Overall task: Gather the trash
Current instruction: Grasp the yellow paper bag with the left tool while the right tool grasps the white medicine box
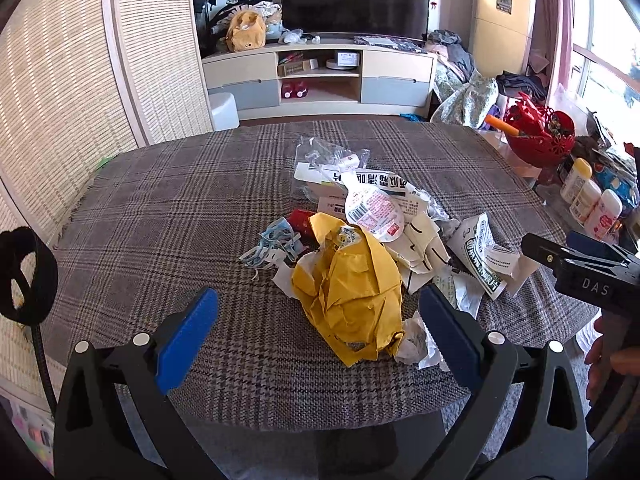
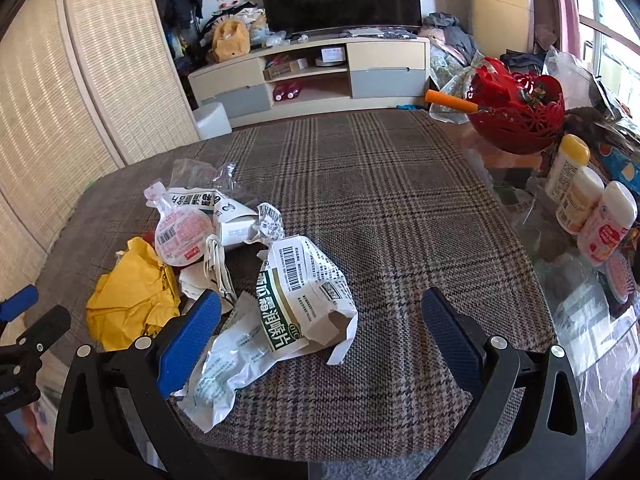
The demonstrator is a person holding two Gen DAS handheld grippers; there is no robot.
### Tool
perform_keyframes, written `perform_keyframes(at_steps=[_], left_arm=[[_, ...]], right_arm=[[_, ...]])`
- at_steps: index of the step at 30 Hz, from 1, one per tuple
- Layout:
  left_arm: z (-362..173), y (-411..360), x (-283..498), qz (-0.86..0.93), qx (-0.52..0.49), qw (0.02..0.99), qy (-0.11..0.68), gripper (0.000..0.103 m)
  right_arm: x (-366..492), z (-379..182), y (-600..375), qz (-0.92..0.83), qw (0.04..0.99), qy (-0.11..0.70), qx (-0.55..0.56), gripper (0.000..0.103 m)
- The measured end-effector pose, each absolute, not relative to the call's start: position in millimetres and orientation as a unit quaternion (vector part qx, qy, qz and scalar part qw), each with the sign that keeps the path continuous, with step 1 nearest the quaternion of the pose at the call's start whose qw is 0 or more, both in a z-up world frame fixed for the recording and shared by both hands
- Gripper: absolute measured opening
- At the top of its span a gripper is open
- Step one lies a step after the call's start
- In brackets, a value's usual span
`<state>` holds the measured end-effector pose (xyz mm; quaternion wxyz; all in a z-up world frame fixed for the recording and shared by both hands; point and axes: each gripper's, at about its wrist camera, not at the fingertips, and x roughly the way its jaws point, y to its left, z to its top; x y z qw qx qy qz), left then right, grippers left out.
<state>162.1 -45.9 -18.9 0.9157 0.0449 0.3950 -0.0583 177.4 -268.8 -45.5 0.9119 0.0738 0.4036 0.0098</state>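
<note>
the left gripper (image 1: 318, 332), jaws released, straddles the yellow wrapper (image 1: 348, 292), long axis running away from it; the right gripper (image 2: 320, 332), jaws also released, frames the torn box (image 2: 304, 300).

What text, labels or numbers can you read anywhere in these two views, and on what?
"DAS": white letters on the black right gripper, seen from the left wrist view.
"OTC": small oval mark on the torn white and green medicine box.
"润喉片": large white characters on that box's green band.
Barcodes and fine print on the box, round pink foil lid and white bottles: too small to read.
</note>
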Motion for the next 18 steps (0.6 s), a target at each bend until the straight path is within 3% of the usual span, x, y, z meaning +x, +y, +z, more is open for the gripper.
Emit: perform_keyframes(at_steps=[18], left_arm=[[-64,-61,195,-0.064,0.050,0.896,0.438,0.090]], right_arm=[[220,-95,-255,0.037,0.889,0.453,0.054,0.100]])
